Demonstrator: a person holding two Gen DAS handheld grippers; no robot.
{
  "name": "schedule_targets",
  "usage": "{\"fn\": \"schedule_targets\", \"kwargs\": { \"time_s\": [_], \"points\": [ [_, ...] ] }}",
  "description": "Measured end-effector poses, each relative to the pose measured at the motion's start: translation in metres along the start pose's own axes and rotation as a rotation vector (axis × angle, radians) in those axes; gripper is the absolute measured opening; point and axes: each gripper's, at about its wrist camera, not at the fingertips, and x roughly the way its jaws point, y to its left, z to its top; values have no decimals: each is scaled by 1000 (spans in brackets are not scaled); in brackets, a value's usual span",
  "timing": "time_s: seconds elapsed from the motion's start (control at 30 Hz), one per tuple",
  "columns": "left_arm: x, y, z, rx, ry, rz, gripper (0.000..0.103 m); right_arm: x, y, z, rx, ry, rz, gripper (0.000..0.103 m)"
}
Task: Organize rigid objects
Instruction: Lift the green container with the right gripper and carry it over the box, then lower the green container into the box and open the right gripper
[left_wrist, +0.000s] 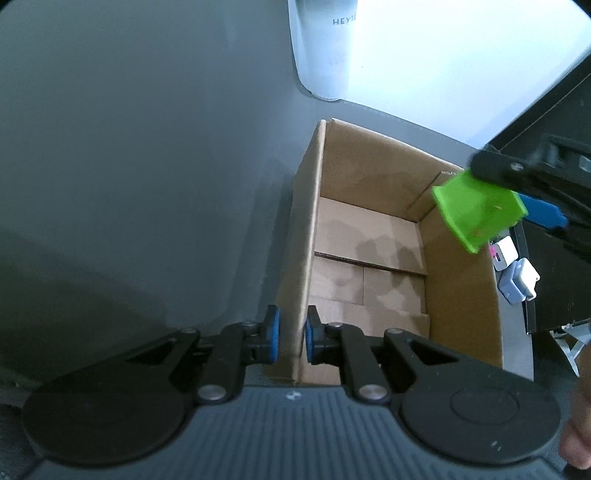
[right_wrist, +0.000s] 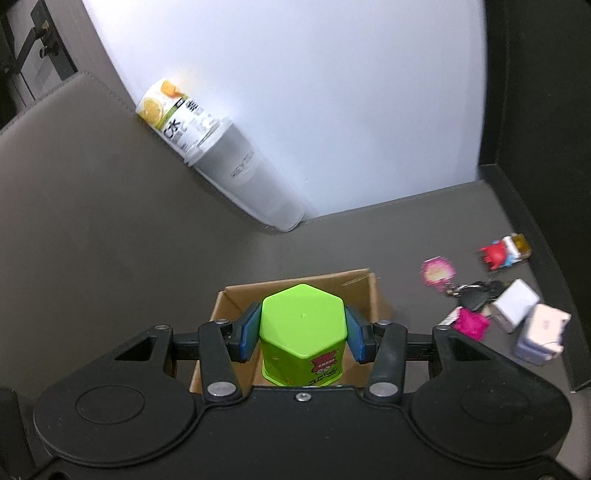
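An open cardboard box (left_wrist: 461, 280) stands on the grey table, empty inside; it also shows in the right wrist view (right_wrist: 365, 288). My left gripper (left_wrist: 291, 334) is shut on the box's near left wall (left_wrist: 301, 258), one blue pad on each side. My right gripper (right_wrist: 302, 330) is shut on a green hexagonal tin (right_wrist: 303, 328) and holds it above the box. In the left wrist view the green tin (left_wrist: 476, 212) hangs over the box's right wall, with the right gripper's fingers (left_wrist: 498, 166) around it.
A tall white cup (right_wrist: 251, 177) with a lemon-print container (right_wrist: 173, 107) lies by the wall. Right of the box lie white chargers (right_wrist: 517, 304), keys (right_wrist: 476, 295), a pink charm (right_wrist: 437, 271), a pink item (right_wrist: 471, 323) and a red toy (right_wrist: 498, 253). A dark wall (right_wrist: 535, 110) borders the right.
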Motion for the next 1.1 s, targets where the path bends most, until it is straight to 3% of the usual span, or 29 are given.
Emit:
{"fn": "schedule_targets", "kwargs": {
  "time_s": [0.53,0.97,1.1],
  "points": [
    [-9,9,-6,-14,12,-22,13,69,26,-8,-3,96,-27,47],
    [-12,11,-2,-24,26,-23,13,95,30,-14,-2,145,-56,47],
    [-12,12,0,-28,33,-20,13,87,25,-14,38,134,-22,53]
  ]
}}
